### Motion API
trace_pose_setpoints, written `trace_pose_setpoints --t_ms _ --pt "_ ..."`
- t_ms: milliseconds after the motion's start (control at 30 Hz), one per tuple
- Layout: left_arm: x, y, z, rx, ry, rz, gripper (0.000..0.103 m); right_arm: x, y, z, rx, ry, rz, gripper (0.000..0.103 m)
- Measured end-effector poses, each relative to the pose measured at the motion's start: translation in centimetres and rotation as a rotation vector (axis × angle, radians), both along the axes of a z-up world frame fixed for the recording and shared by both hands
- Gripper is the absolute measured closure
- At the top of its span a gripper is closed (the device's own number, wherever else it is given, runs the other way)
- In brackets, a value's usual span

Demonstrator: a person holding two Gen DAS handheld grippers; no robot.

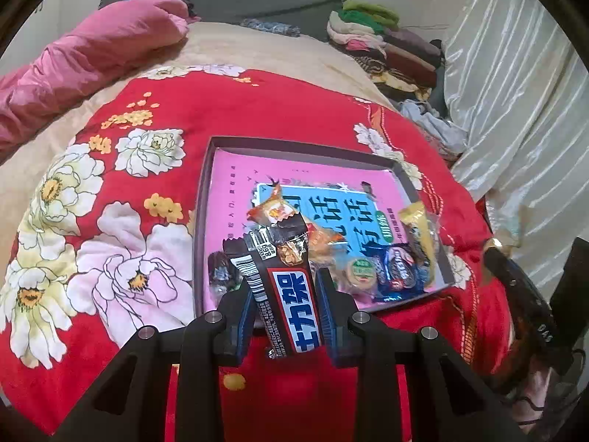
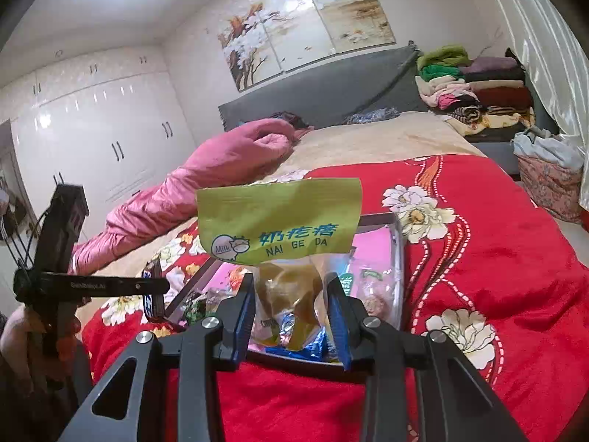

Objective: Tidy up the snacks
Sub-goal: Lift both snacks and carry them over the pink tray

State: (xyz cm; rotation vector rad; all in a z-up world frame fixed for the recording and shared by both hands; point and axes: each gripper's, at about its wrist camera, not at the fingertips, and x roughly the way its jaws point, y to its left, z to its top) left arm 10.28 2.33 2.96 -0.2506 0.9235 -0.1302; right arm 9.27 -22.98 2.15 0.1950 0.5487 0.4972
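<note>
Left gripper (image 1: 285, 291) clamps chocolate bar (image 1: 283, 276); right gripper (image 2: 291, 302) clamps milk-candy bag (image 2: 283, 235); both held over box (image 1: 294, 149) for sorting.

Choc bar (image 1: 285, 287) upright, yellow milk-candy bag (image 2: 279, 228) raised, snacks in tray (image 1: 206, 169)

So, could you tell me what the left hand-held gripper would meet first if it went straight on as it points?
Probably the pile of wrapped snacks in the tray, reached first by the chocolate bar it grips; depth is unclear.
</note>
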Motion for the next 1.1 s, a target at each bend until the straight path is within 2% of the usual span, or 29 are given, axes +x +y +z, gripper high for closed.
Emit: trace_pose_setpoints --t_ms 333,633,1100 --pt "2.0 -0.3 -1.8 0.002 0.018 0.006 0.074 1.1 -0.6 -0.3 0.009 0.011 -0.028 0.066" --pt "3.3 -0.9 -3.7 0.007 0.037 -0.004 0.074 2.3 0.8 -1.1 -0.001 0.030 0.000 0.066" --pt "4.5 -1.3 -4.2 0.015 0.028 -0.008 0.074 3.3 3.7 -2.2 -0.036 0.042 0.066 0.066"
